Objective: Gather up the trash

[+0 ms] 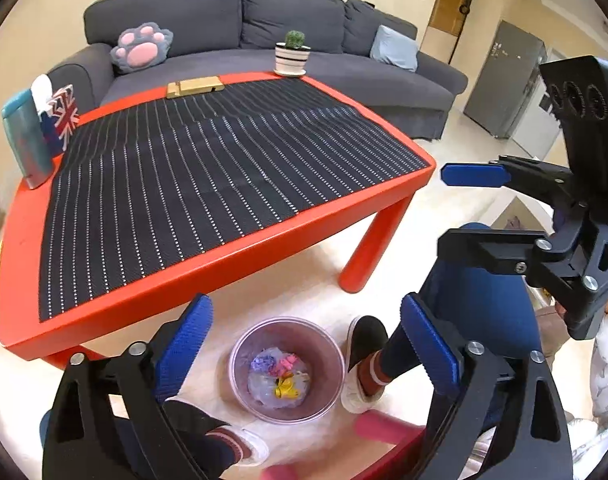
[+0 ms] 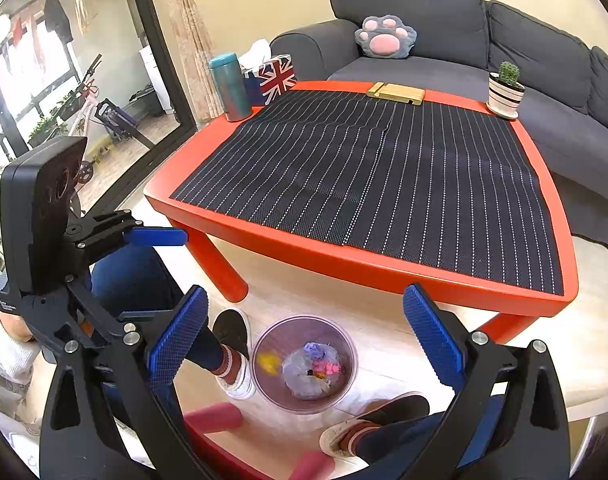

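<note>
A clear plastic bin (image 1: 240, 364) stands on the floor in front of the red table, between the person's feet. It holds crumpled trash (image 1: 280, 376) in purple, pink, yellow and clear wrap. In the right wrist view the bin (image 2: 345, 344) shows the same trash (image 2: 311, 368), with a blurred yellow piece (image 2: 268, 362) at its left inner side. My left gripper (image 1: 305, 348) is open and empty above the bin. My right gripper (image 2: 305, 336) is open and empty above it too, and shows at right in the left wrist view (image 1: 463, 216).
The red table (image 1: 208, 268) carries a black striped mat (image 1: 208, 168), a teal bottle (image 1: 26, 140), a Union Jack tissue box (image 1: 64, 116), a wooden block (image 1: 194, 87) and a potted cactus (image 1: 292, 54). A grey sofa (image 1: 232, 20) stands behind. A pink stool (image 1: 383, 430) is beneath me.
</note>
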A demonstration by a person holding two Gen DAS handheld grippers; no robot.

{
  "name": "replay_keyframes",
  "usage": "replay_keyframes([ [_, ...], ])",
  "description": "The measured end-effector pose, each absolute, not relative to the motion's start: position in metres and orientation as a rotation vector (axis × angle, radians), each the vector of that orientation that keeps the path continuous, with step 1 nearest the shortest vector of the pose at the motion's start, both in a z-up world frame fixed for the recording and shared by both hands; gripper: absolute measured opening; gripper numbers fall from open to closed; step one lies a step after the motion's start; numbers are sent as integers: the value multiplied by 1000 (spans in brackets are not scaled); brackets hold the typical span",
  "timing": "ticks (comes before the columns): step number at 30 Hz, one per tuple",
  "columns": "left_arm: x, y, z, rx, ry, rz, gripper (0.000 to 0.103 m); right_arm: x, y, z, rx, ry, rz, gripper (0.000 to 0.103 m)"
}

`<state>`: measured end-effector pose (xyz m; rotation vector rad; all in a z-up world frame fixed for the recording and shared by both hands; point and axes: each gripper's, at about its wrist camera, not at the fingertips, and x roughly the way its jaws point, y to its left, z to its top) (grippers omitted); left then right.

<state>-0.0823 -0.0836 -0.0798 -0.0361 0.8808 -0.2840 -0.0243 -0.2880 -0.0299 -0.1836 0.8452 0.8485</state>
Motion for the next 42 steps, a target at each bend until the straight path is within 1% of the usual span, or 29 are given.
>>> replay_keyframes([
  [13,-83,-73,-75,-64,879,-233,95,-26,-286,-27,-189,839,849,97],
  [24,-80,-54,-59,-114,835,-198,95,-21,-284,-22,-195,831,843,97],
  [32,-76,-48,-49,-63,821,-130,97,-15,-279,-16,-204,820,851,97],
  [42,-70,-41,-44,-73,828,-111,97,-10,-275,-15,-210,821,864,97],
])
